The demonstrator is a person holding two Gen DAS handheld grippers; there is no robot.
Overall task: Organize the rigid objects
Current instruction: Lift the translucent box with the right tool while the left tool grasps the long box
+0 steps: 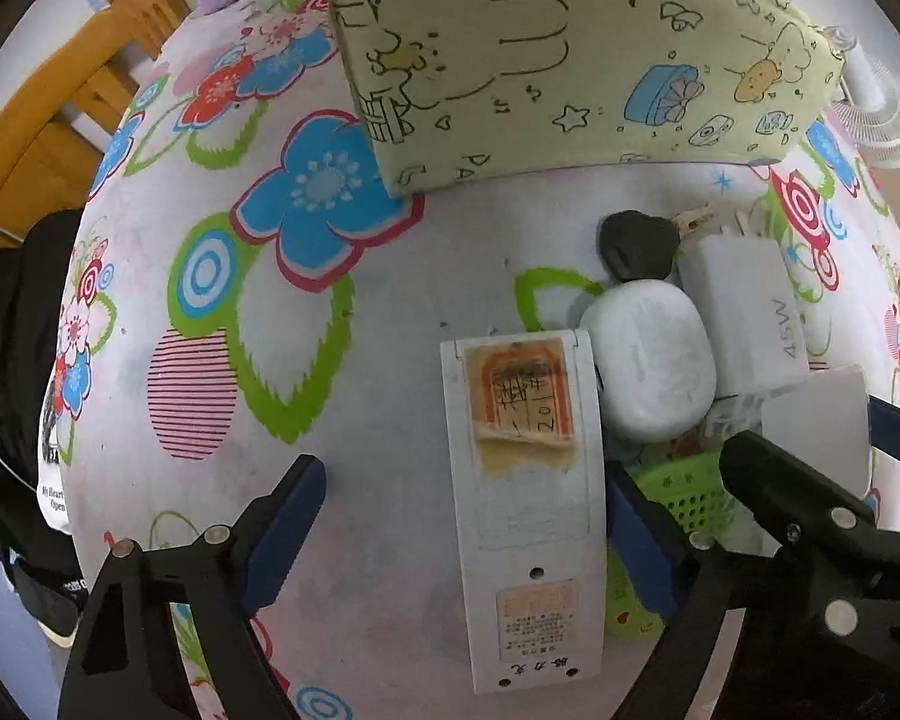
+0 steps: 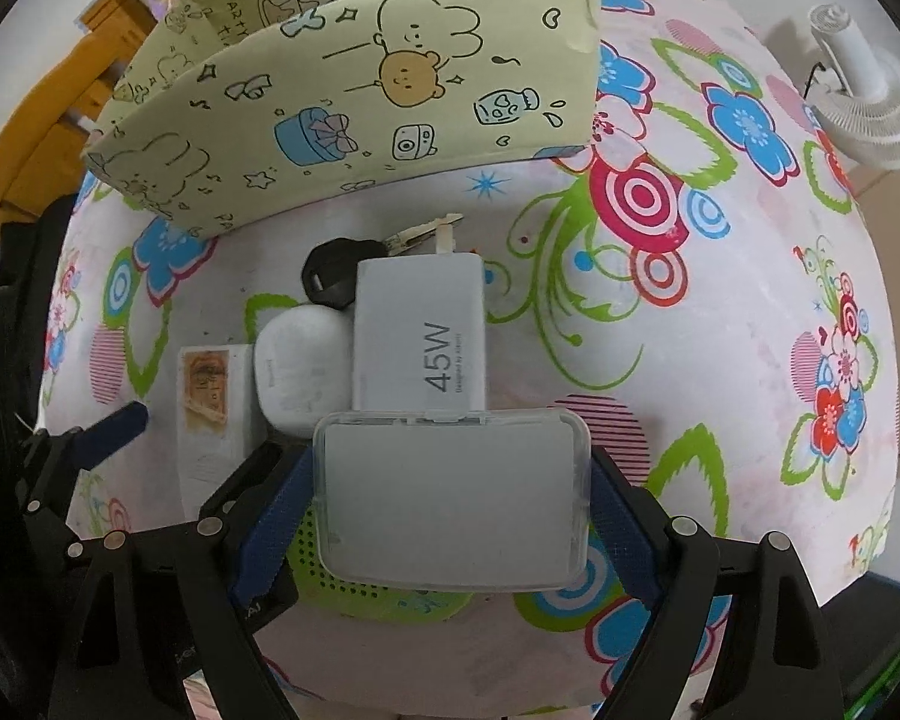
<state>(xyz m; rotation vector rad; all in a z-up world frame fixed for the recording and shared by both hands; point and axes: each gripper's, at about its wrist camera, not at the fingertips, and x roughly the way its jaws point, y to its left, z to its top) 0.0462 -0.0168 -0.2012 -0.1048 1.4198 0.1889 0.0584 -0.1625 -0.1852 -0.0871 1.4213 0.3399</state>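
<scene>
Only the left wrist view shows the full white remote (image 1: pixel 525 504), lying on the flowered desk (image 1: pixel 360 300) between the spread fingers of the left tool (image 1: pixel 462 534), which is wide open with only its right finger beside it. The right tool (image 2: pixel 450 510) clamps a clear plastic case (image 2: pixel 450 498). Ahead of it sit a charger (image 2: pixel 420 336), an earbud case (image 2: pixel 303 372) and a key (image 2: pixel 330 276).

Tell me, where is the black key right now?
The black key lies on the flowered tablecloth, just in front of the yellow cartoon box, touching the 45W charger on its left and above the white earbud case.
</scene>
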